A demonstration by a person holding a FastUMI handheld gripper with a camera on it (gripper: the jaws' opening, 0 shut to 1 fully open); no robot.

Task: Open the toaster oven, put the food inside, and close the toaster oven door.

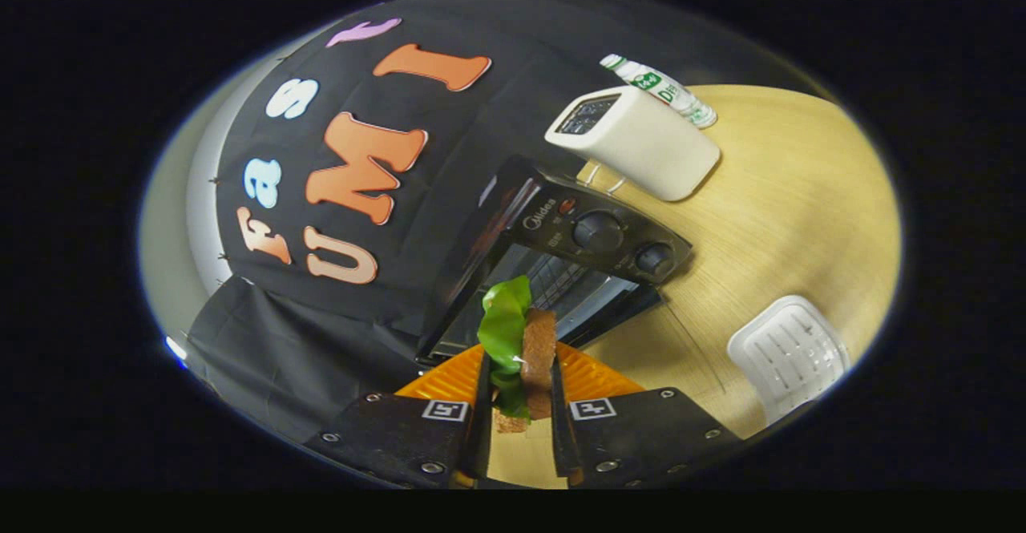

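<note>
- Sandwich pinched upright between both gripper fingers, above orange plate.
- Toaster oven just beyond, door open.
- Wooden table: white toaster, bottle, white tray.

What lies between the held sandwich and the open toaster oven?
In the gripper view, the ribbed orange plate lies between the lettuce-and-bread sandwich, clamped in the hand-held gripper, and the black toaster oven.
</note>
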